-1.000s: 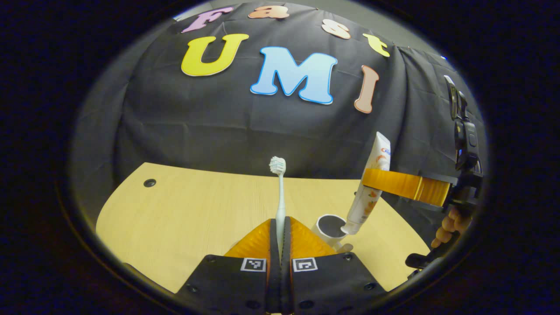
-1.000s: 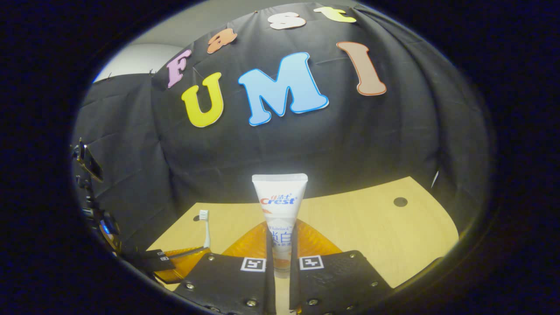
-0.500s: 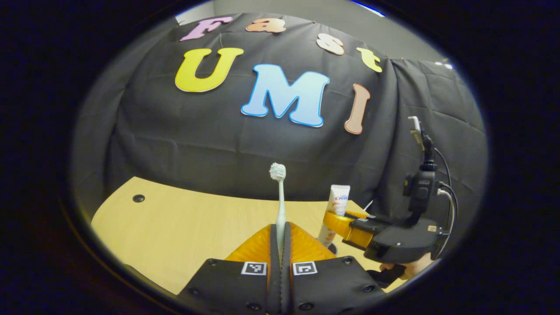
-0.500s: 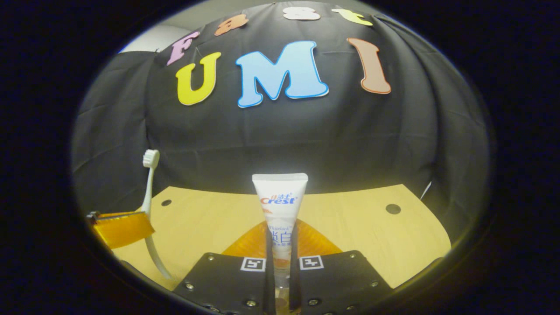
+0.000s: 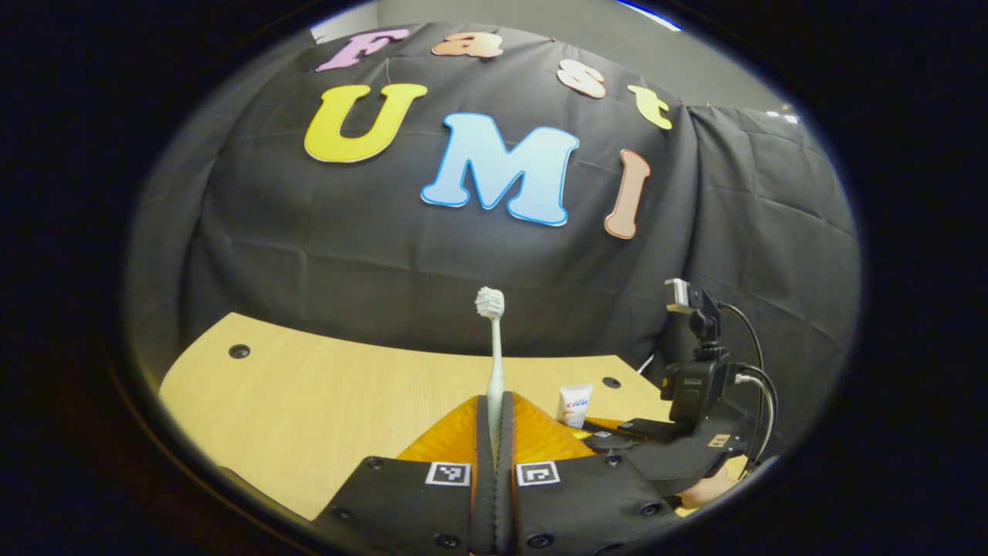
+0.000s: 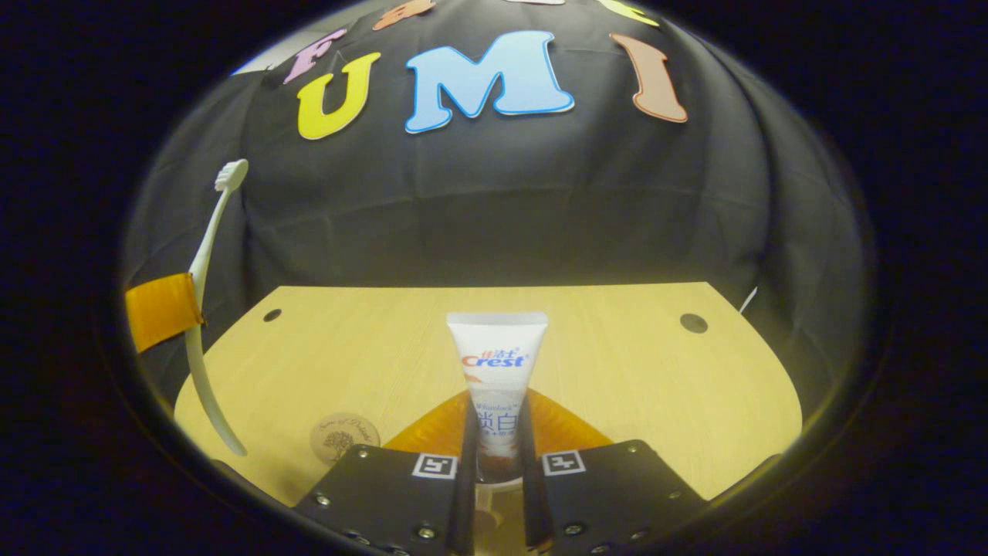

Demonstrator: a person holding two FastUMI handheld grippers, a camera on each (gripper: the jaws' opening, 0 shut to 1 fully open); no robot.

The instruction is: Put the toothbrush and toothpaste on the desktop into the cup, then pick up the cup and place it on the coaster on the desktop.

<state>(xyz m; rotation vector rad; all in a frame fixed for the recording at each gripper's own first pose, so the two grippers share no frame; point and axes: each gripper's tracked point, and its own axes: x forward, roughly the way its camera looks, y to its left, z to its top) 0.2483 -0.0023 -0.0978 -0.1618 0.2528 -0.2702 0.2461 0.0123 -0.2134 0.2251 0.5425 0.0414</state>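
In the left gripper view, my left gripper (image 5: 494,401) is shut on the handle of a pale toothbrush (image 5: 495,347), which stands upright with its bristles on top. In the right gripper view, my right gripper (image 6: 496,432) is shut on a white toothpaste tube (image 6: 498,363), held upright with its flat end up. A pale rounded rim, perhaps the cup, peeks out under the tube between the fingers. The round brown coaster (image 6: 345,438) lies on the table just left of my right gripper. The toothbrush (image 6: 202,270) hangs high at the left edge.
The light wooden table (image 6: 617,386) has small dark cable holes near its far corners and ends at the black cloth wall. In the left gripper view, the right gripper's black body (image 5: 679,452) and cabled camera mount sit low at the right, a hand beneath.
The right gripper has come down and in with the toothpaste, which now sits low over the table. The left gripper has kept its hold on the toothbrush, which now appears higher beside it.
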